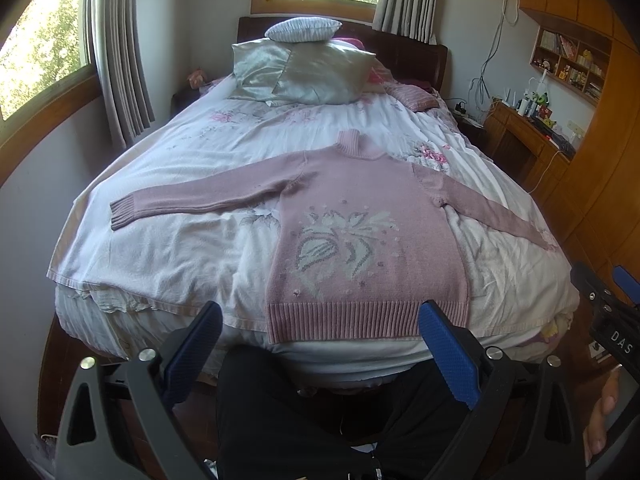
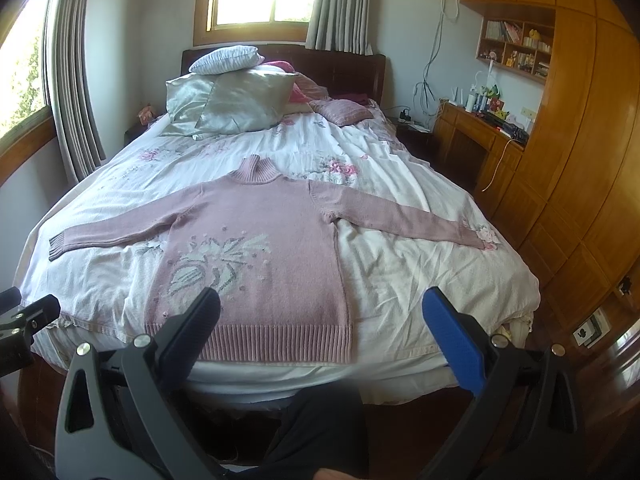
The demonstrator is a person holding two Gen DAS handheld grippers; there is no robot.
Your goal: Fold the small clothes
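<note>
Sweater: pink knit turtleneck sweater (image 1: 368, 236) lies flat, front up, on the near half of the bed (image 1: 168, 248), hem at the near edge, collar pointing far toward the headboard.
Sleeves: both spread out sideways; left cuff (image 1: 120, 214) reaches near the left bed edge, right sleeve end (image 2: 476, 238) sits near the right edge.
Pattern: pale floral knit motif (image 2: 216, 260) on the chest, facing up.
Left gripper: your left gripper (image 1: 320, 328) hangs above the near bed edge, fingers wide apart, nothing between them, clear of the sweater.
Right gripper: your right gripper (image 2: 320, 316) same deal, fingers spread wide, holding nothing, off the fabric; its blue pad (image 2: 452, 340) shows on the right finger.
Bedding: wrinkled white floral cover (image 2: 420, 280) under the sweater.
Pillows: two silvery pillows (image 2: 240, 108) at the far end, a small striped one (image 2: 226, 58) stacked on top.
Room: windows with grey curtains (image 1: 120, 60) left and far; wooden desk (image 2: 476, 132) and wardrobe (image 2: 580, 168) on the right.
You: dark trouser leg (image 1: 340, 408) visible at the near edge below the bed.
</note>
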